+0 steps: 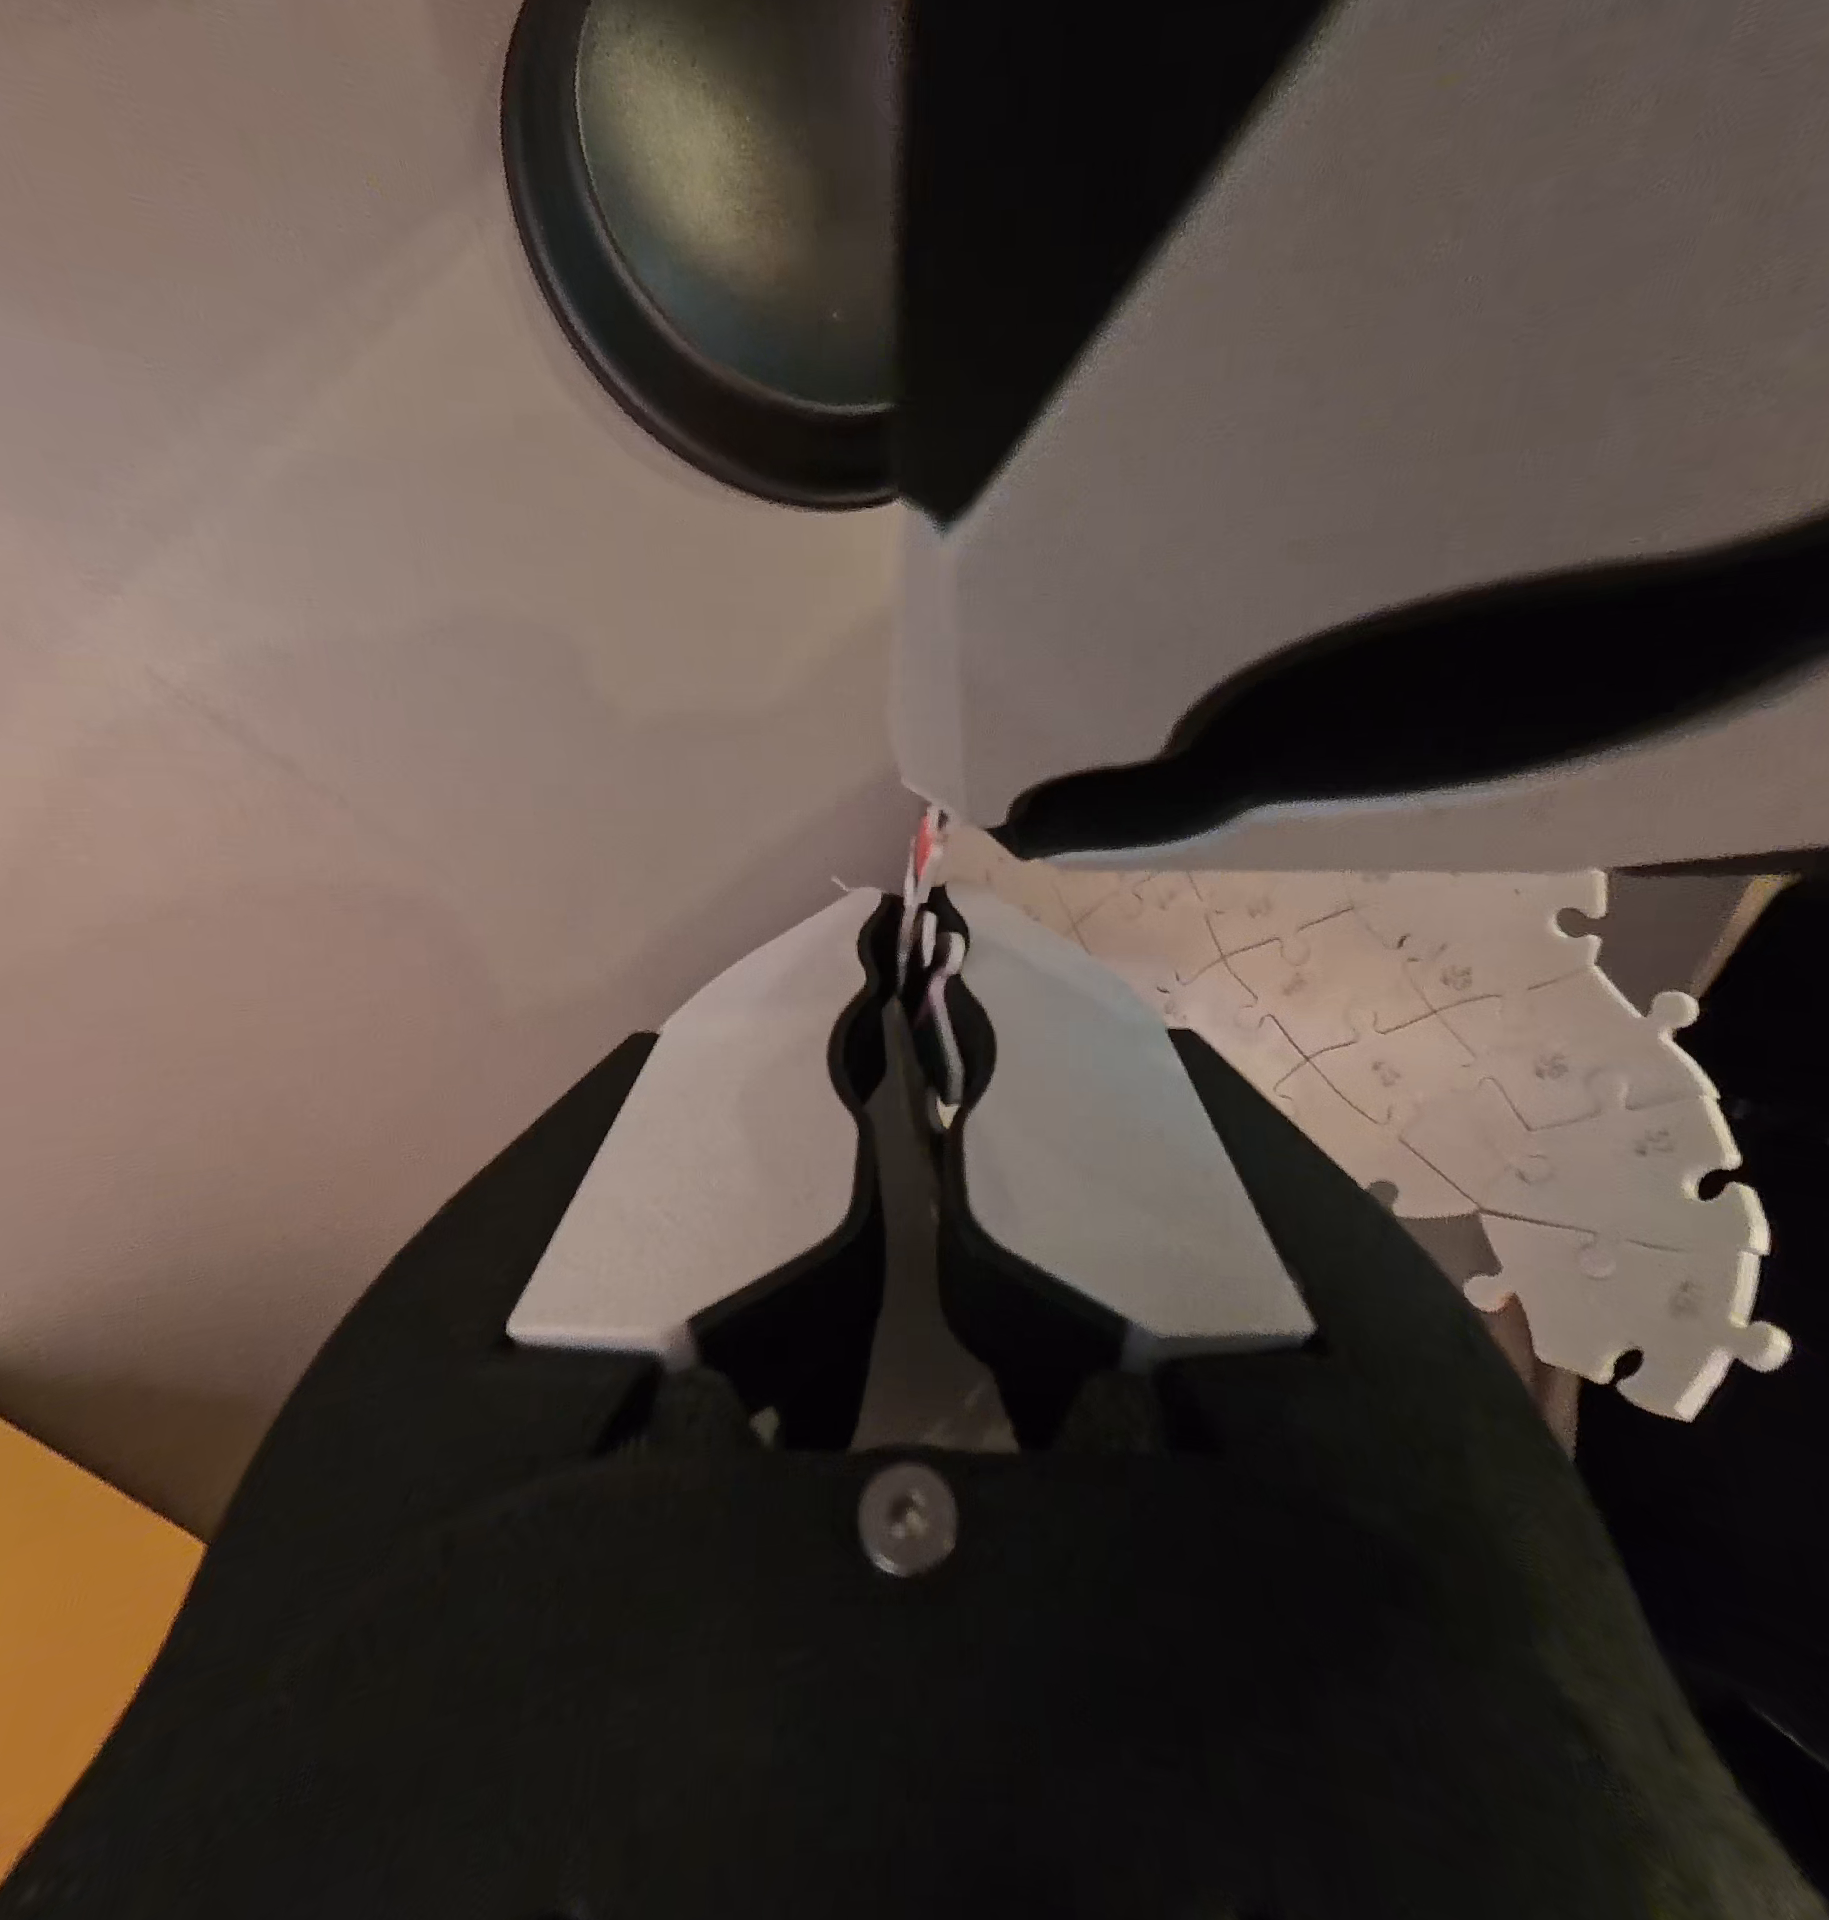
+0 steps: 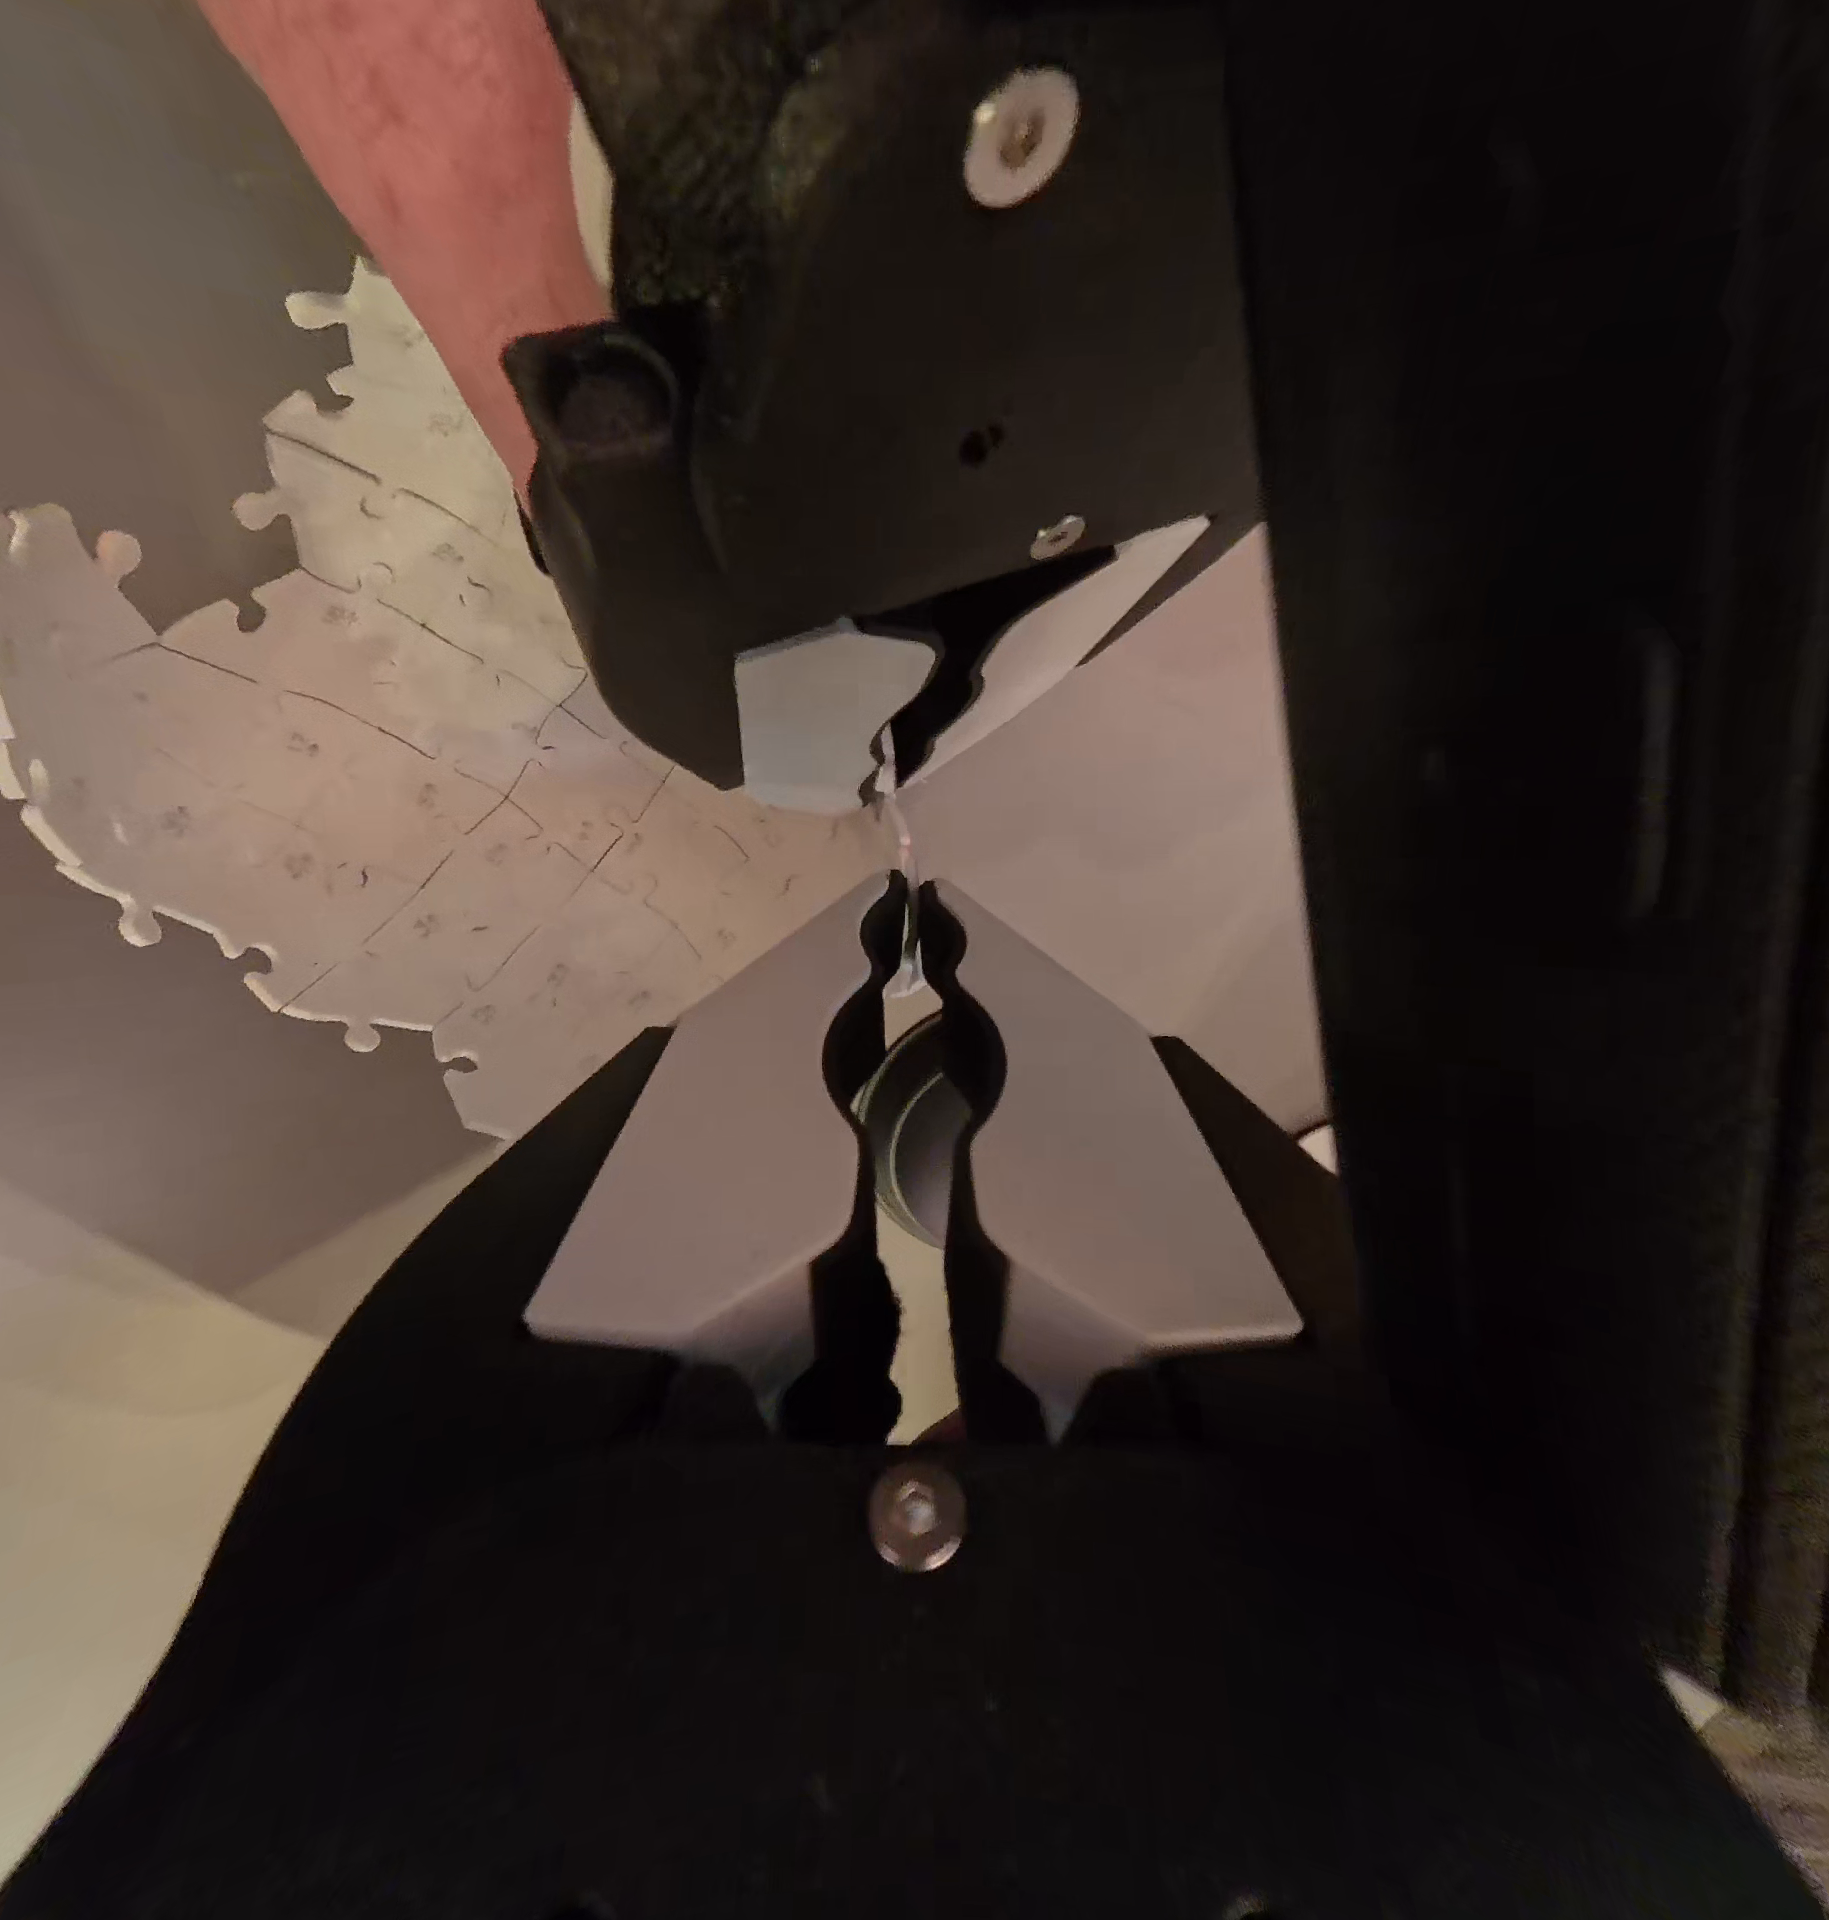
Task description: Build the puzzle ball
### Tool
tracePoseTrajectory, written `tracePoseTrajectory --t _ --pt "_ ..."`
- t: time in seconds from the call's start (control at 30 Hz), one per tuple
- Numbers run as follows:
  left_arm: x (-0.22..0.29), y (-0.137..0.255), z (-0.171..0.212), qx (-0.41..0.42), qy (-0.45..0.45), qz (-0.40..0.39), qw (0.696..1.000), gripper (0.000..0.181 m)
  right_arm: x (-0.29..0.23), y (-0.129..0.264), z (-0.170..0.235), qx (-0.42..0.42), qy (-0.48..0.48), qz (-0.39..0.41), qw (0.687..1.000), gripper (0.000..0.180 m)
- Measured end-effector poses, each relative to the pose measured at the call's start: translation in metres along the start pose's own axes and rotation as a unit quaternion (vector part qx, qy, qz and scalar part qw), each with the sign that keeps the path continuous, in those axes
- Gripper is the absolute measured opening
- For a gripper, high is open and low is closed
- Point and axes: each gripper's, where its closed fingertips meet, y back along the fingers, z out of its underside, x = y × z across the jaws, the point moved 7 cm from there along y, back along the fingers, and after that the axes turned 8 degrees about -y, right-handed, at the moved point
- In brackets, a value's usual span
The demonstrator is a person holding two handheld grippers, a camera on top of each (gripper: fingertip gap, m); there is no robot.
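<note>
The partly built puzzle ball is a curved white shell (image 1: 1461, 1091) of joined pieces, seen from its numbered inner side. In the right wrist view the shell (image 2: 318, 790) fans out to the left. My left gripper (image 1: 915, 914) is shut on a thin printed edge of the puzzle, seen edge-on between its fingers. My right gripper (image 1: 967, 816) comes in from the upper right and meets it tip to tip. In its own view my right gripper (image 2: 910, 888) is shut on the same thin edge, with the left gripper (image 2: 884, 779) just above. I cannot tell whether the gripped edge is a separate piece.
A dark round dish-like object (image 1: 723, 239) lies on the pale surface beyond the grippers and shows between the right fingers (image 2: 920, 1122). A yellow-orange surface (image 1: 37, 1579) is at the lower left. A person's forearm (image 2: 422, 156) and a dark curtain (image 2: 1616, 831) flank the left gripper. The curved white shell (image 1: 1461, 1091) sits 11 centimeters or so from the ends of my left fingers. The right camera catches it too, in the right wrist view (image 2: 232, 756).
</note>
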Motion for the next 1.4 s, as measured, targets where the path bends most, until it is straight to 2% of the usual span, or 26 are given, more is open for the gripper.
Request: tracePoseTrajectory --t 0.37,0.7,0.93,1.4 --pt "0.001 0.000 -0.002 -0.002 0.007 0.009 1.000 0.005 0.000 0.001 0.003 0.009 -0.015 -0.006 1.000 0.001" --pt "0.001 0.000 -0.002 -0.001 0.009 0.008 1.000 0.005 0.003 -0.003 0.014 -0.001 -0.052 -0.038 0.998 0.011" --pt "0.001 0.000 -0.003 -0.003 0.009 0.006 1.000 0.005 0.006 -0.009 0.017 0.006 -0.083 -0.063 0.994 0.002" --pt "0.000 0.001 -0.002 0.003 0.014 0.013 1.000 0.005 0.006 -0.008 0.018 0.027 -0.100 -0.079 0.991 0.001"
